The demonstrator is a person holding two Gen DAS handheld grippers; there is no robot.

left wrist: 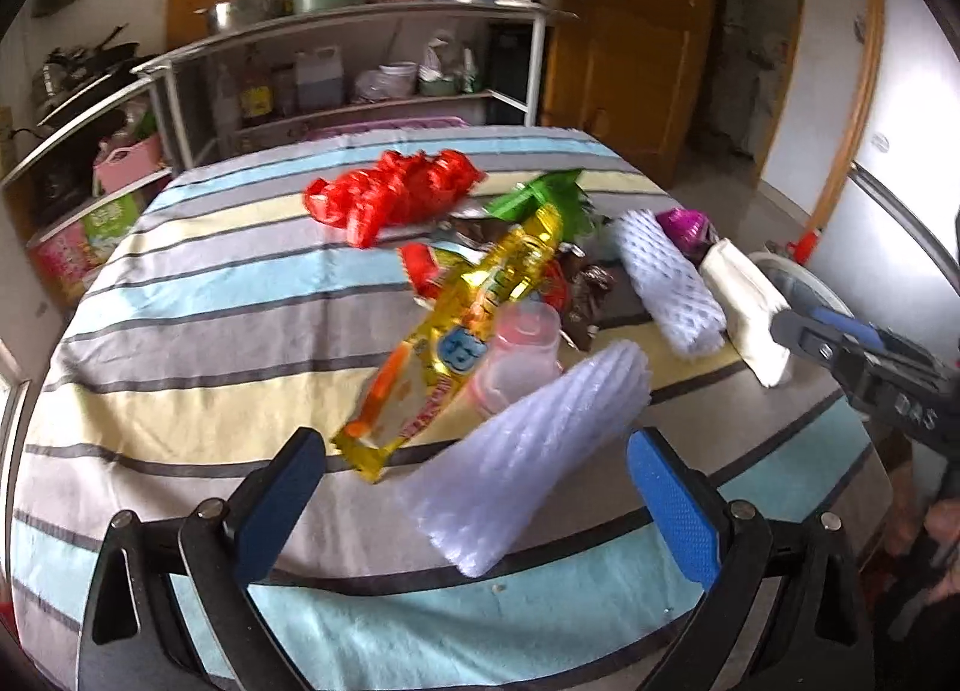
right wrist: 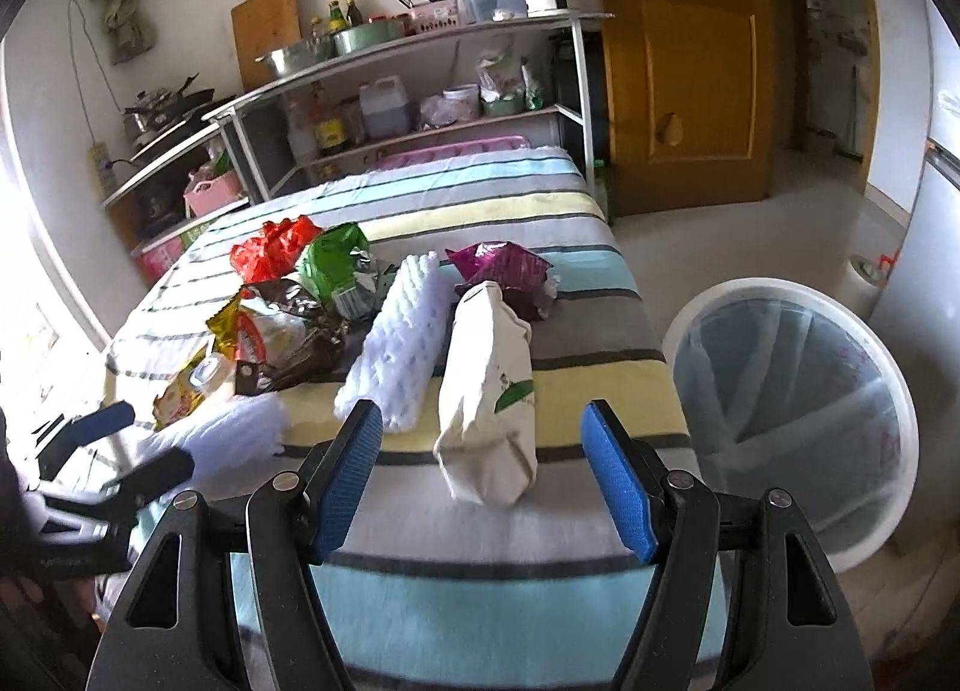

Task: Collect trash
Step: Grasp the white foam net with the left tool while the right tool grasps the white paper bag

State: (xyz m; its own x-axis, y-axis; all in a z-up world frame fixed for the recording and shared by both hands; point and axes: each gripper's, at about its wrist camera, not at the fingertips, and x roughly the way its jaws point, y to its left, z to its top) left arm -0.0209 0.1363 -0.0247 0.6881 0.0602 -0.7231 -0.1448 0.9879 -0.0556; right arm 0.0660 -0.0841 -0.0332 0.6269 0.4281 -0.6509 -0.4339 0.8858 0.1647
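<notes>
Both tongs are spread wide, nothing between the pads. The left tongs (left wrist: 477, 466) hang right over the near foam sleeve (left wrist: 522, 460), a white netted tube lying at a slant on the striped cloth of the table (left wrist: 180, 331), with a blue pad on either side of it, not touching as far as I can see. The right tongs (right wrist: 483, 466) sit low over the cream pouch (right wrist: 489, 391), which is a soft crumpled bag with a bit of green print, lying lengthwise near the table's right edge.

Just past the near sleeve there's a clear plastic cup (left wrist: 519, 355) on its side, touching a long yellow snack wrapper (left wrist: 456, 343) with orange and blue print. Next to the pouch, on its left, lies a second foam sleeve (right wrist: 396, 343), same white netting, a bit flatter. Between that and the yellow wrapper is a pile of shiny brown wrappers (right wrist: 300, 343), pretty crinkled.

Further back: a magenta foil wrapper (right wrist: 501, 271) touching the far end of the pouch, a green wrapper (right wrist: 333, 259), and a scrunched red plastic bag (left wrist: 396, 193) sitting a little apart from the rest.

Off the table's right edge stands a white bin (right wrist: 786, 409) with a clear liner. Behind everything are metal shelves (right wrist: 420, 91) full of kitchen stuff.
</notes>
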